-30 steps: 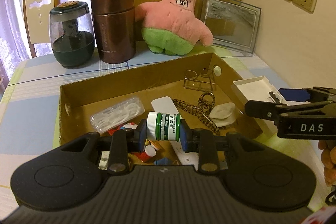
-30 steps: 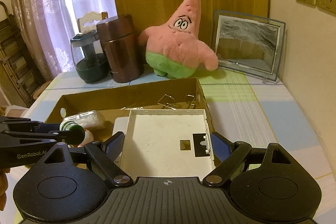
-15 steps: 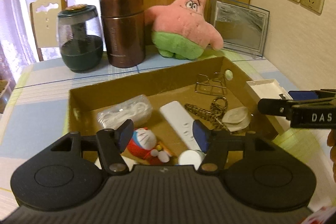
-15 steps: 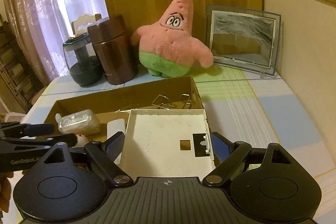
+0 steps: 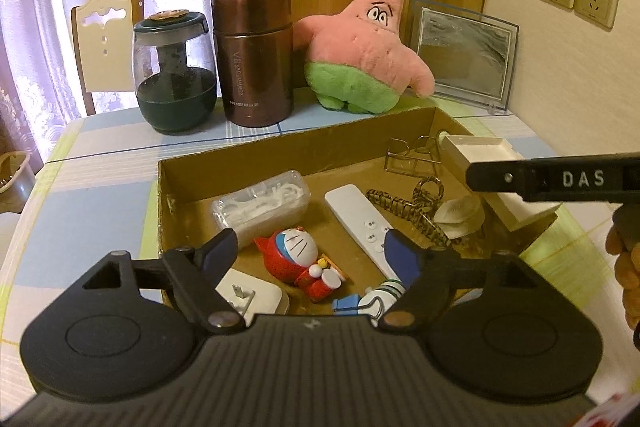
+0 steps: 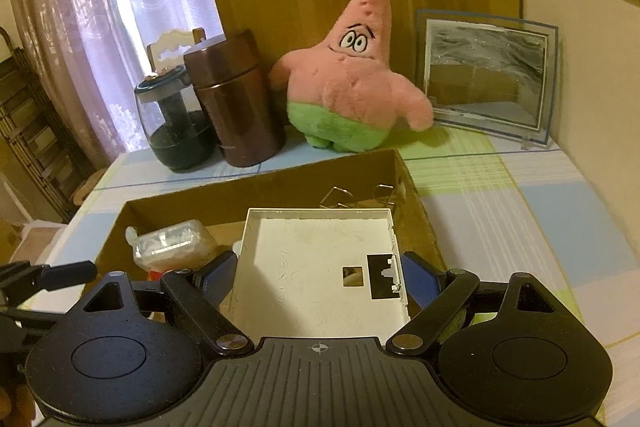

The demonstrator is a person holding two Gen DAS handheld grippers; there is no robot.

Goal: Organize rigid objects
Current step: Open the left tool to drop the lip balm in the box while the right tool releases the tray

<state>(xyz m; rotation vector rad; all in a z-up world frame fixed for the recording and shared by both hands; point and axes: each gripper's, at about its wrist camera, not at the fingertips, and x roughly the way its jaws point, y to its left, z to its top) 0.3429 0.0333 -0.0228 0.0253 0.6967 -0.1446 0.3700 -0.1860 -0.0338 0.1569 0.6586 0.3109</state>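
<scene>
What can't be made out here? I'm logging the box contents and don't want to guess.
- Lip balm tube, left wrist view: mostly hidden behind the left gripper; label unreadable.
- White plug adapter, left wrist view: its near part is cut off by the gripper body.
- Cardboard box floor, right wrist view: largely covered by the white plastic tray held in the right gripper.
- Wire clips, right wrist view: partly behind the tray rim.

A cardboard box [image 5: 240,163] sits on the table [image 5: 100,155], holding a floss container [image 5: 260,205] at left, a remote [image 5: 360,219] at centre and a hair claw [image 5: 408,205] to its right. Behind the box stand a jar [image 5: 174,67], flask [image 5: 256,55], plush starfish [image 5: 360,51] and frame [image 5: 464,55], left to right.
</scene>
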